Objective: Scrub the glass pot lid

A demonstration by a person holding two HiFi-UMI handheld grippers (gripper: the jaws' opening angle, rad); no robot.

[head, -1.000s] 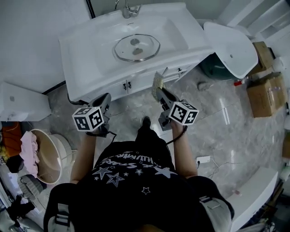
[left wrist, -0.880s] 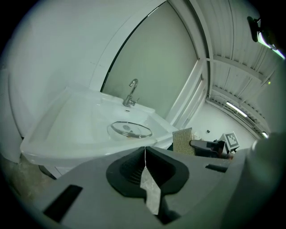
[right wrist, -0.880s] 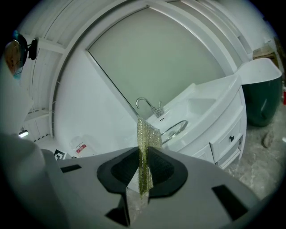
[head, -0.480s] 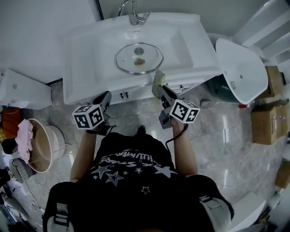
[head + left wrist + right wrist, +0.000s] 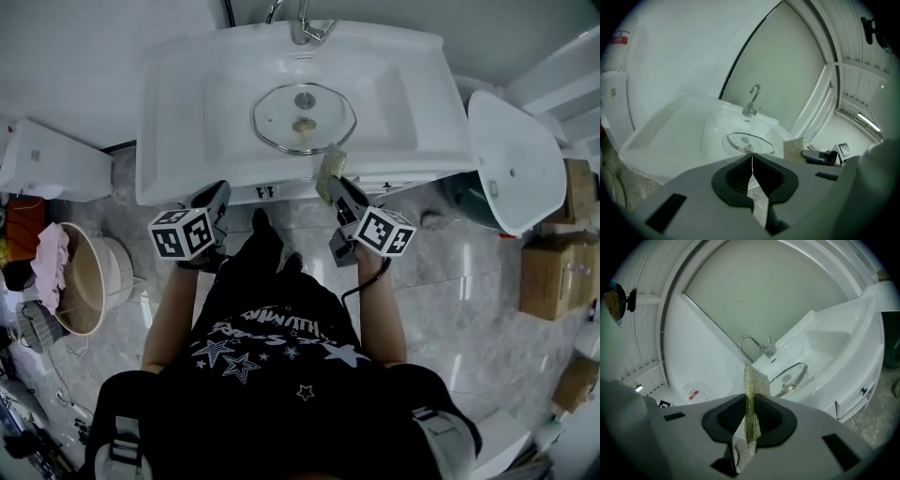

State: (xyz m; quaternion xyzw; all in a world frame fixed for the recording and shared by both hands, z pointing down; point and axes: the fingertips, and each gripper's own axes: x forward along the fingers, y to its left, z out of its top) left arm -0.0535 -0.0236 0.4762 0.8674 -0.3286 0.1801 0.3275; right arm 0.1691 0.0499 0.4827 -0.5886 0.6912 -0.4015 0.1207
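Glass lid (image 5: 304, 117) nearer gripped sponge (image 5: 330, 165).

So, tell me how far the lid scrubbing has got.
Done: the right tongs grip the pad, and the lid lies in the sink. In hand: both tongs hang at the sink's front edge, the pad apart from the lid. Left: all the scrubbing; the left tongs are shut and empty.
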